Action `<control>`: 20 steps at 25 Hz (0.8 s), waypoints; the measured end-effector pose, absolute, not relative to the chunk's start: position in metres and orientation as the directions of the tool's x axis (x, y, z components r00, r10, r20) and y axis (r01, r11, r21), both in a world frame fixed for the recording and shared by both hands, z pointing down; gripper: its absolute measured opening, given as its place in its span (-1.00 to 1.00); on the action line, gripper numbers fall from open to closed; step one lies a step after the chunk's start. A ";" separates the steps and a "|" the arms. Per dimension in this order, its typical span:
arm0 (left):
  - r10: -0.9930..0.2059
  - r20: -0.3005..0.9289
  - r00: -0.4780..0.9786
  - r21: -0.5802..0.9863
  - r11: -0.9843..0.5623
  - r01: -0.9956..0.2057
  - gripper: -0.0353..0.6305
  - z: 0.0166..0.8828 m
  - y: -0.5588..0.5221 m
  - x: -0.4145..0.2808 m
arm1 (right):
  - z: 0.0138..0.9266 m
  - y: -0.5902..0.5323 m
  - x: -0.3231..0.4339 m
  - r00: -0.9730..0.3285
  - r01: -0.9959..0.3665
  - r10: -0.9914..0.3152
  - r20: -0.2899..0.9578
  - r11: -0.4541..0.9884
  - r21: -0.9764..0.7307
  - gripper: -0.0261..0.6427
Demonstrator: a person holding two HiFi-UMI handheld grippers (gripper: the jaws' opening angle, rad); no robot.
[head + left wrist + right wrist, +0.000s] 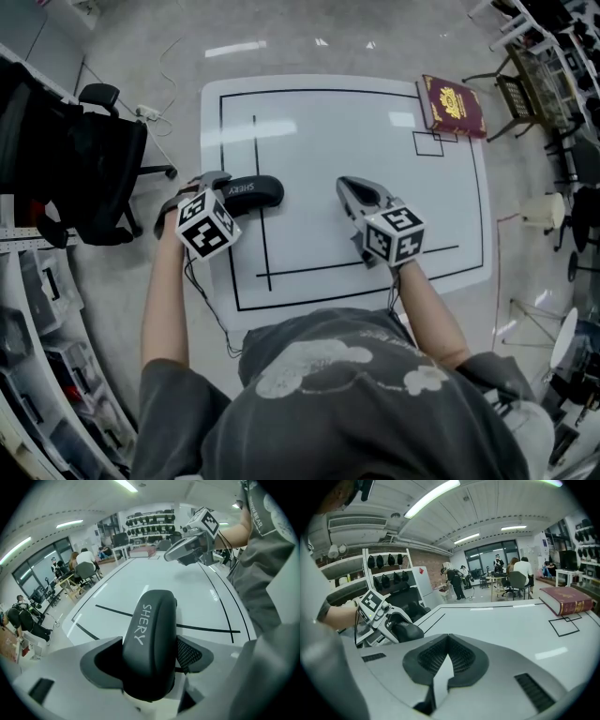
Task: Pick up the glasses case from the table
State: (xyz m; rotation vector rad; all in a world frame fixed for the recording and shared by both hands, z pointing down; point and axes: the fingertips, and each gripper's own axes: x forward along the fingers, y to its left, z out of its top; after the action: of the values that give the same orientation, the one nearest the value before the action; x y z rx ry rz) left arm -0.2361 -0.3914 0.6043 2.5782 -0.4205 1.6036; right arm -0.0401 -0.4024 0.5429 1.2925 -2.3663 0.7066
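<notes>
A black glasses case (253, 192) with white lettering lies on the white table (328, 122) at its left side. My left gripper (223, 187) points steeply down over the case's near end. In the left gripper view the case (152, 639) fills the gap between the two jaws, and the meshed pad (190, 653) lies against its side. The case still rests on the table. My right gripper (356, 192) hovers over the middle of the table with its jaws together and nothing between them (447, 637); from there the case (405, 630) shows far to the left.
A dark red book (452, 105) lies at the table's far right corner by a small drawn square. Black lines mark the tabletop. A black office chair (94, 169) stands left of the table. Several people sit at desks in the background.
</notes>
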 end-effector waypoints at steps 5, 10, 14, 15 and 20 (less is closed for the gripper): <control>-0.280 0.831 0.480 -0.104 -0.927 -0.362 0.13 0.581 -0.393 -0.229 | 0.530 -0.394 -0.039 -0.534 -0.843 -0.684 0.497 0.476 -0.251 -0.93; -0.416 0.757 0.505 -0.173 -0.872 -0.458 0.13 0.548 -0.395 -0.224 | 0.513 -0.387 -0.032 -0.555 -0.831 -0.696 0.457 0.492 -0.260 -0.93; -0.467 0.718 0.516 -0.152 -0.829 -0.538 0.13 0.528 -0.387 -0.219 | 0.502 -0.376 -0.030 -0.584 -0.811 -0.688 0.431 0.520 -0.269 -0.93; -0.471 0.709 0.526 -0.127 -0.818 -0.562 0.13 0.523 -0.384 -0.217 | 0.500 -0.373 -0.028 -0.588 -0.808 -0.685 0.429 0.526 -0.267 -0.93; -0.503 0.660 0.558 -0.049 -0.770 -0.636 0.13 0.503 -0.363 -0.199 | 0.487 -0.355 -0.017 -0.611 -0.790 -0.675 0.413 0.553 -0.266 -0.93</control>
State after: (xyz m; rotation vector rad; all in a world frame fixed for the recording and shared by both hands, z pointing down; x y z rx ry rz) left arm -0.1987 -0.3634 0.5034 2.5966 -0.9601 1.0065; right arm -0.0168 -0.3555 0.4869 1.2201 -2.5269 0.6282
